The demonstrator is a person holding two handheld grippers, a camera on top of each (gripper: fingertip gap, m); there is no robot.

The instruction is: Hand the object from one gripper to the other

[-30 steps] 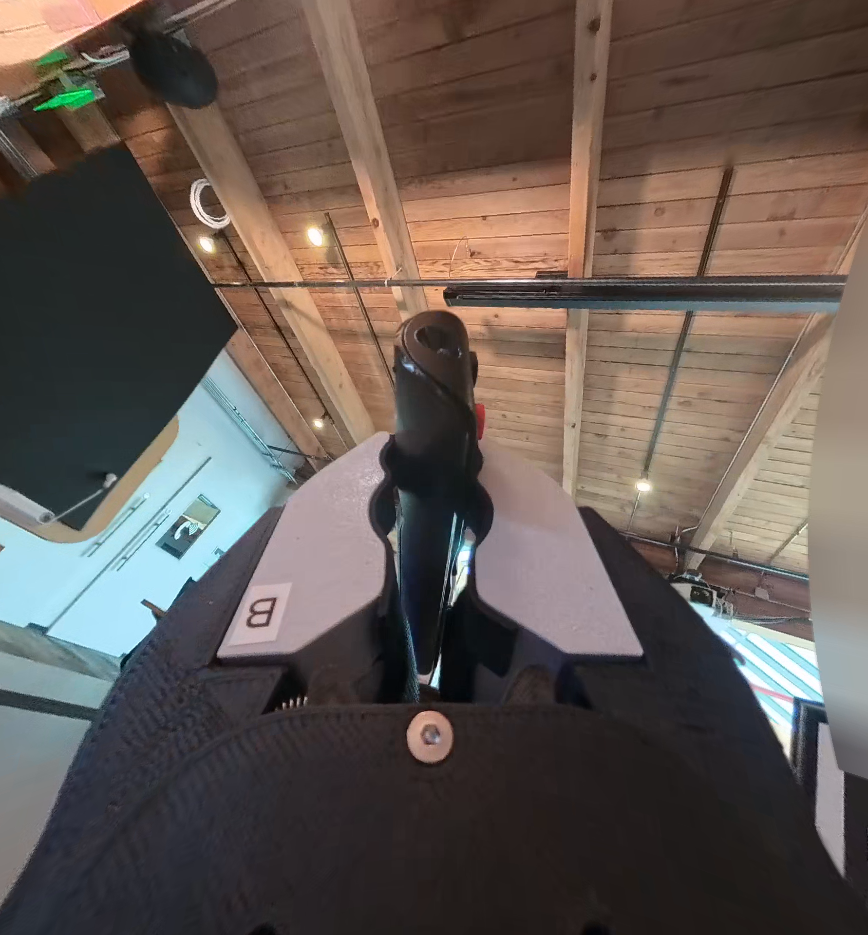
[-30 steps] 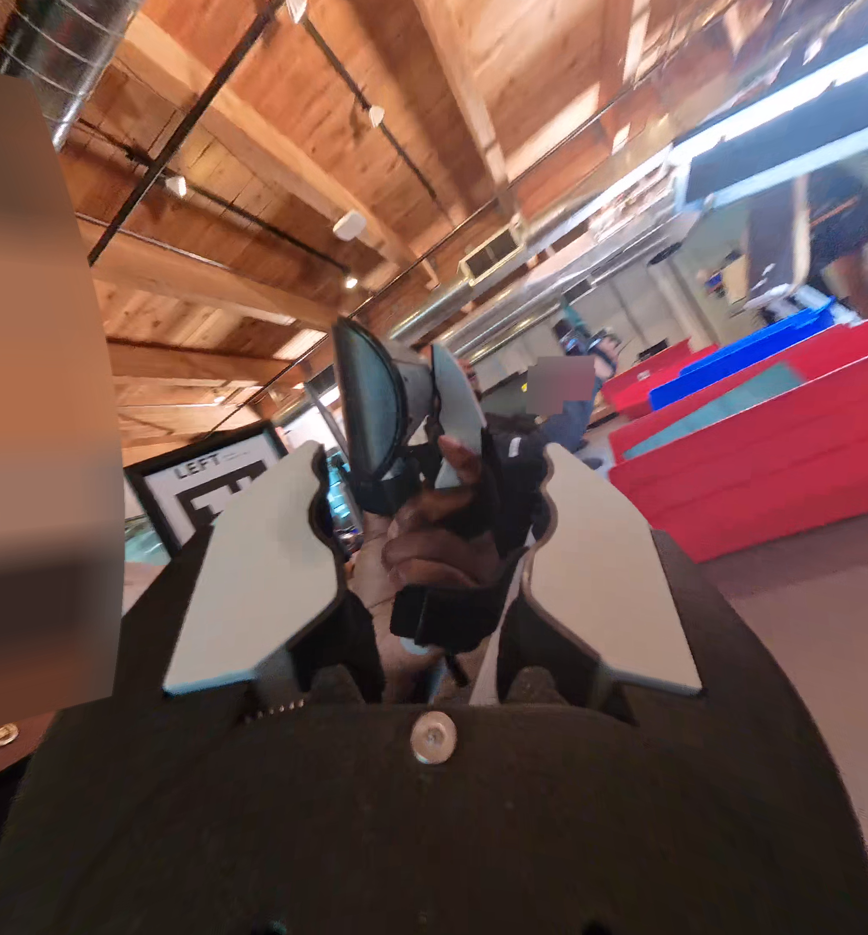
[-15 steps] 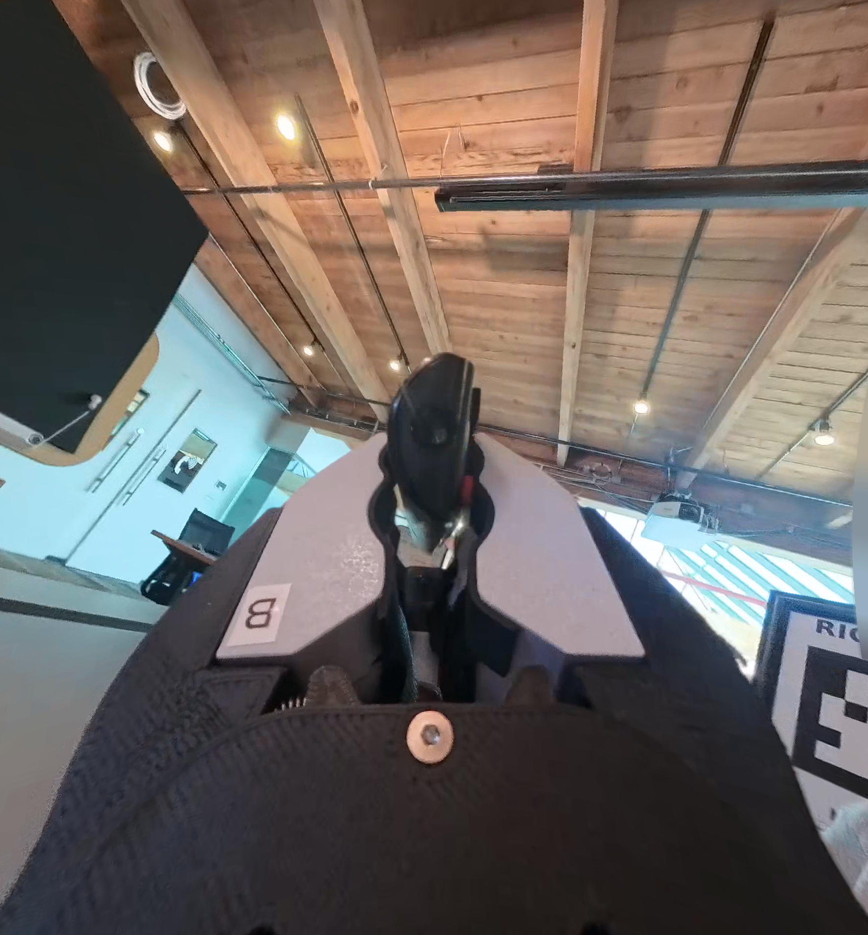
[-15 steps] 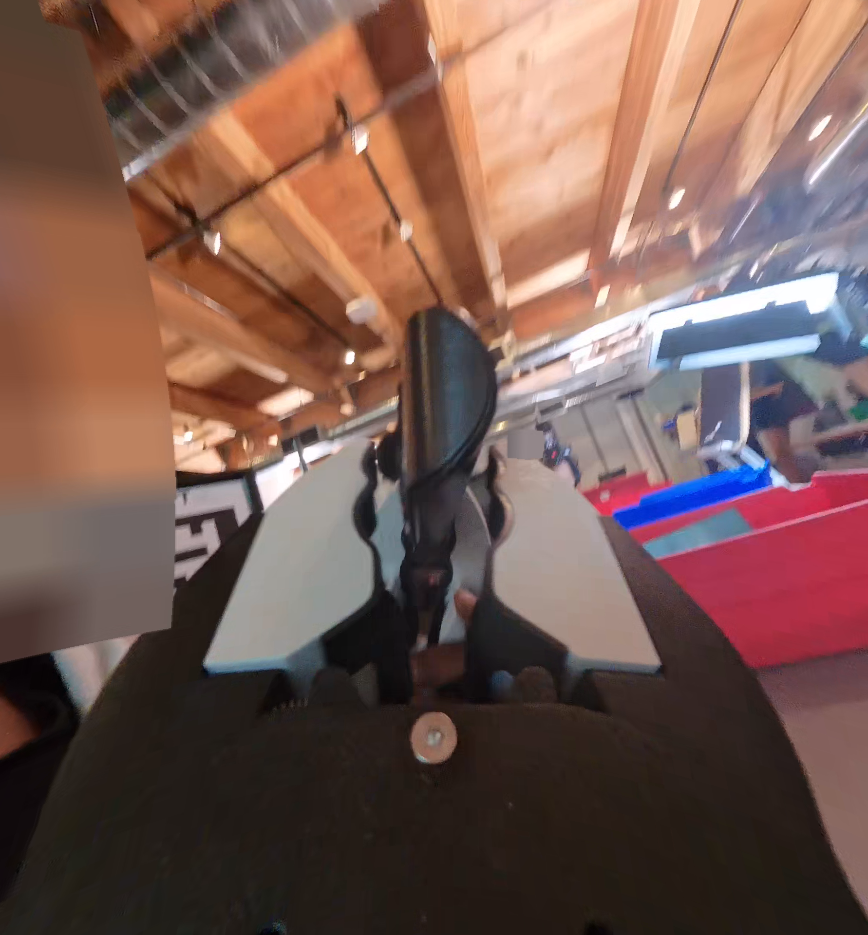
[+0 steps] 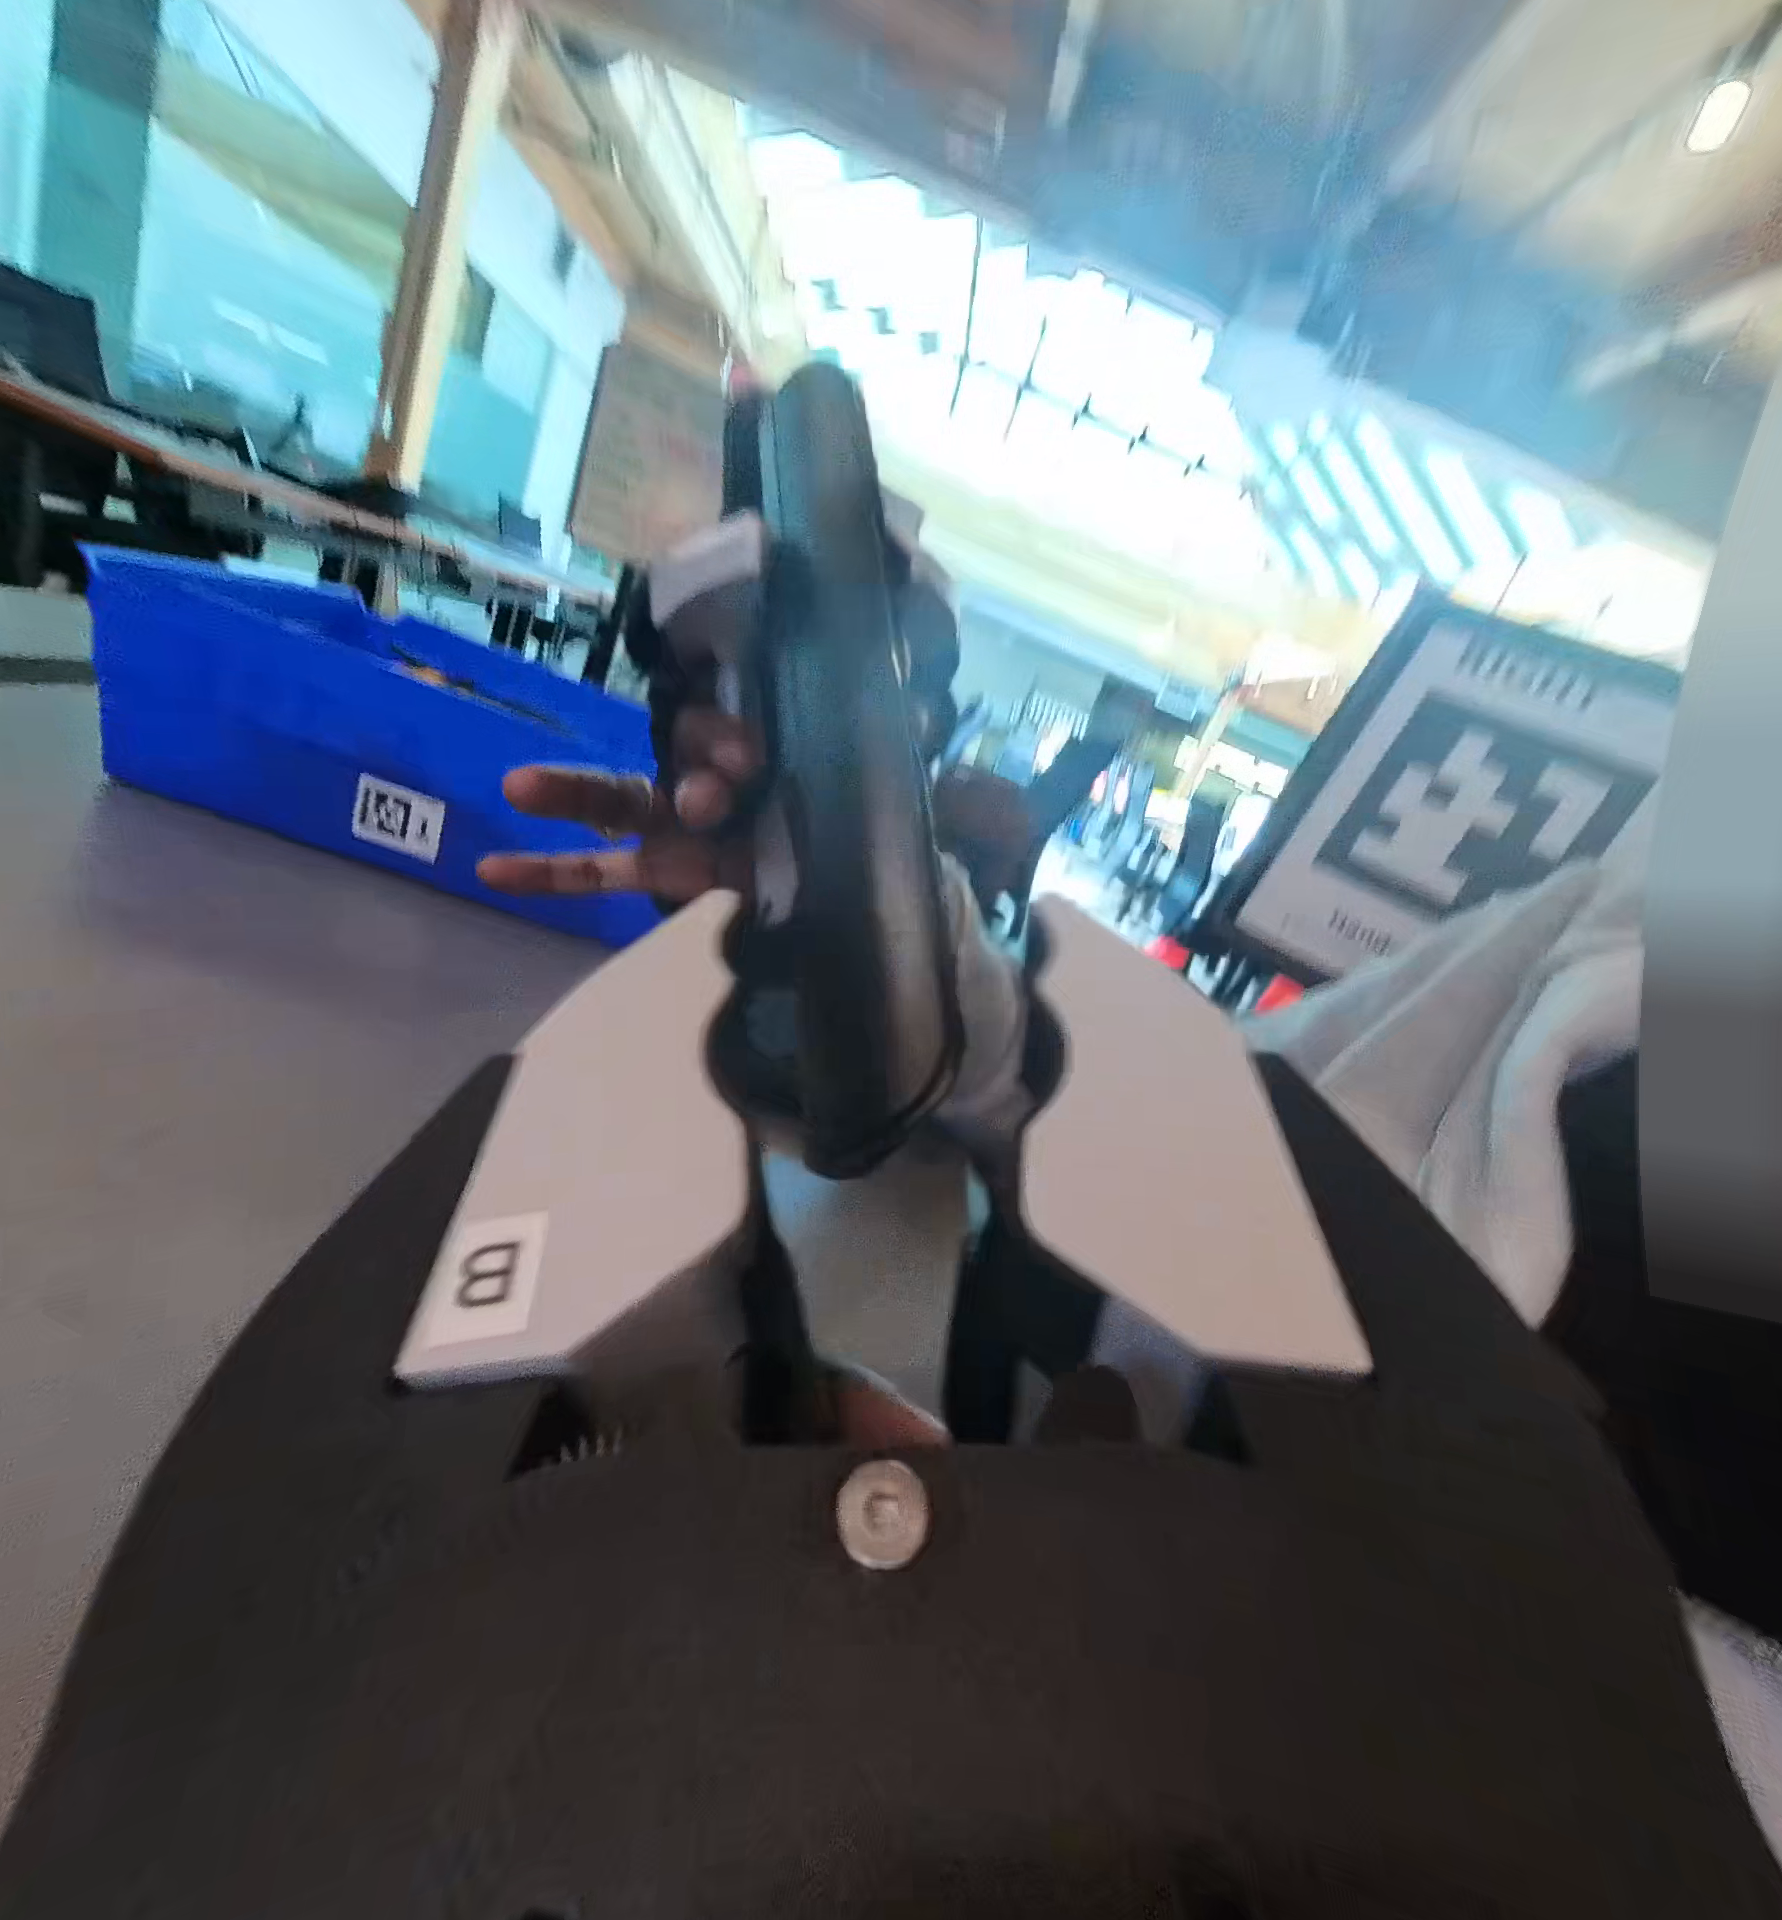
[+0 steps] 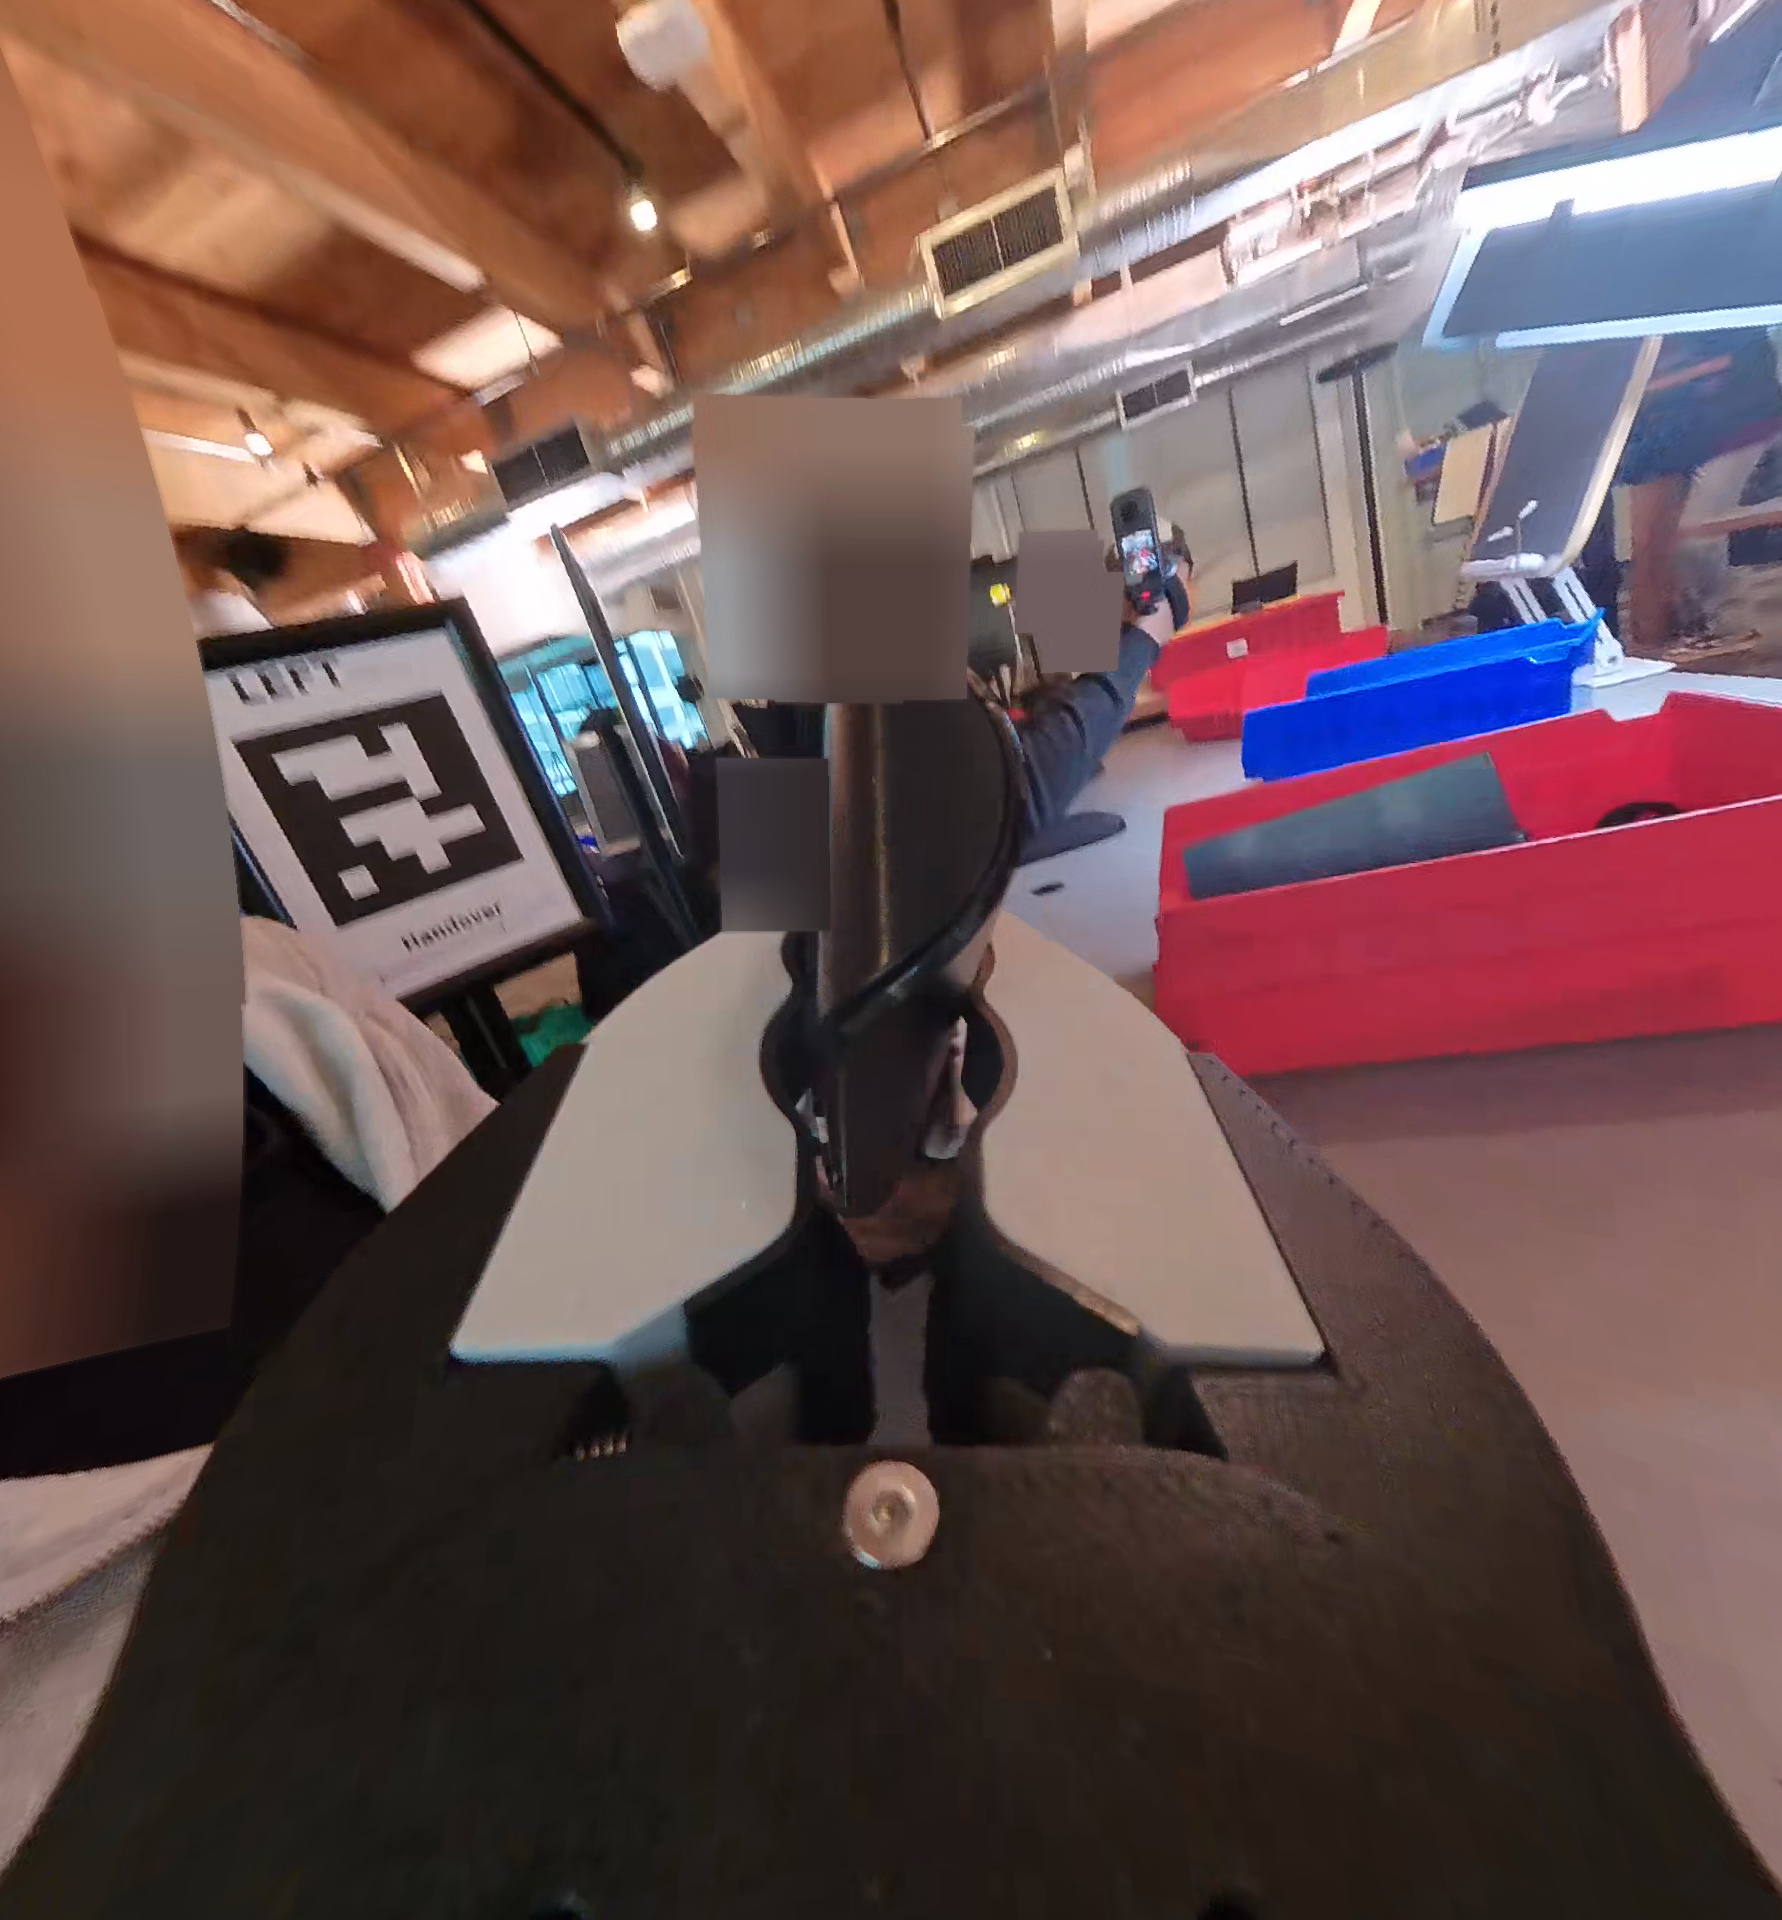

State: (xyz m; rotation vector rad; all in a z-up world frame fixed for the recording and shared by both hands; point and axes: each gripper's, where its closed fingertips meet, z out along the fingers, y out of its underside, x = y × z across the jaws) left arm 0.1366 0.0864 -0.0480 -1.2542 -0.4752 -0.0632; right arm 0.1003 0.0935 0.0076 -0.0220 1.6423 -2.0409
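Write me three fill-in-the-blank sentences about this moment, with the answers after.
1. The black object is clamped in the ____ tool.
2. The left tool has its fingers ____.
3. In the right wrist view, the nearest bin is ____ in colour.

Missing words: right; open; red

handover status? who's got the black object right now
Done: the right gripper is shut on the black object. In hand: the left gripper has opened; its fingers stand apart from the object's lower end. Left: pull the left gripper clear.
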